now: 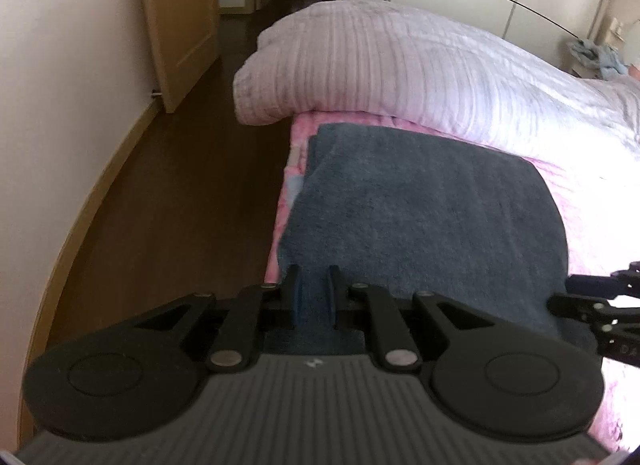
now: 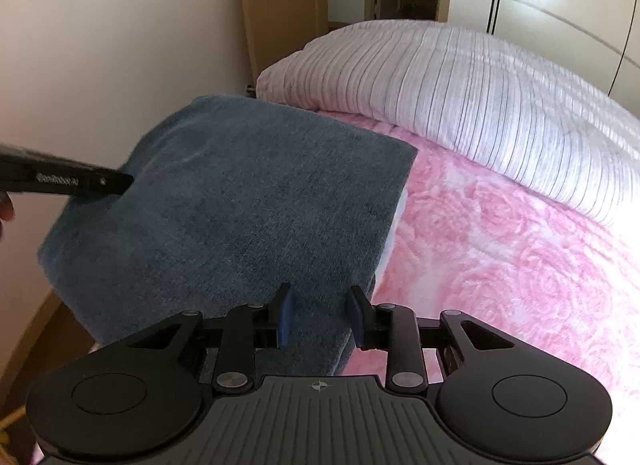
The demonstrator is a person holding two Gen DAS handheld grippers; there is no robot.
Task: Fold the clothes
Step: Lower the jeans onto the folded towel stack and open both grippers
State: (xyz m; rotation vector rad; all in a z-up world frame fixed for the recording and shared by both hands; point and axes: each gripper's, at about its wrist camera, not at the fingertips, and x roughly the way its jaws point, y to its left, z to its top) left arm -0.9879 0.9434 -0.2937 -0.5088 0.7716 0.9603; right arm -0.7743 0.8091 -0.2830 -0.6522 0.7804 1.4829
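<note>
A dark blue-grey folded garment (image 1: 420, 217) lies along the left edge of the pink bed; it has a towel-like nap. My left gripper (image 1: 314, 289) is shut on its near edge, with cloth filling the narrow gap between the fingers. In the right wrist view the garment (image 2: 248, 193) looks raised on its left side, where the left gripper (image 2: 116, 183) reaches in. My right gripper (image 2: 320, 313) stands at the near right corner, its jaws closed on the thick folded edge. The right gripper (image 1: 576, 295) also shows at the garment's right side in the left wrist view.
The pink rose-patterned bedcover (image 2: 520, 265) spreads to the right. A striped white quilt (image 1: 400, 65) is piled just beyond the garment. Left of the bed are a dark wood floor (image 1: 180, 205), a wall and an open door (image 1: 180, 17). Wardrobe doors (image 2: 560, 5) stand behind.
</note>
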